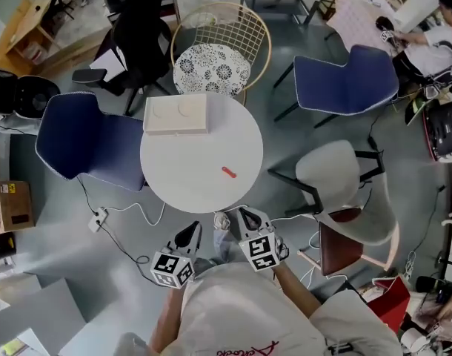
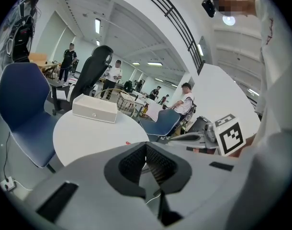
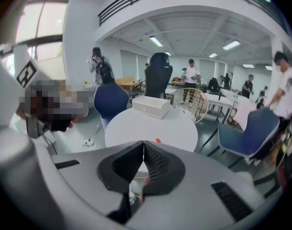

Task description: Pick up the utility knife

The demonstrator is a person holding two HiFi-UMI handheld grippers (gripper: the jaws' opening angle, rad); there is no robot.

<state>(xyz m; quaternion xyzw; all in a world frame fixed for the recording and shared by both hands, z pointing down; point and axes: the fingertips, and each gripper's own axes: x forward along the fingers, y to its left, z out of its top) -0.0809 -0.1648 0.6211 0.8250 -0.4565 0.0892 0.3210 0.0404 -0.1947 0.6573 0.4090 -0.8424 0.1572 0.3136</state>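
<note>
- Hovering near the table's front edge, left gripper (image 1: 189, 234) (image 2: 146, 146) has its jaws closed tip to tip, w/ nothing btwn them.
- right gripper (image 1: 244, 215) (image 3: 143, 145) is just beside it, likewise pinched together & empty.
- Both sit close in front of the person's torso, pointing fwd & down toward the tabletop. Marker cubes face up in head view.
- utility knife (image 1: 228, 172) (image 2: 128, 142) (image 3: 158, 140) is a small red-orange item lying flat on the round white table (image 1: 174, 176). It's on the near-right part of the top, closer to the right gripper and touching neither. In both gripper views it shows as a red speck just past the jaw tips.
- cream box (image 1: 175, 114) sits at the table's far-left edge, well apart from the knife.
- Around the table: blue chair (image 1: 78, 136) at left, and wire chair (image 1: 211, 67) w/ patterned cushion behind the box. A second blue chair (image 1: 344, 80) is far right and a pale grey chair (image 1: 344, 184) near right.
- On the floor left of the table is a power strip (image 1: 98, 219) w/ white cable.
- Other people stand or sit at desks in the bkgd.
</note>
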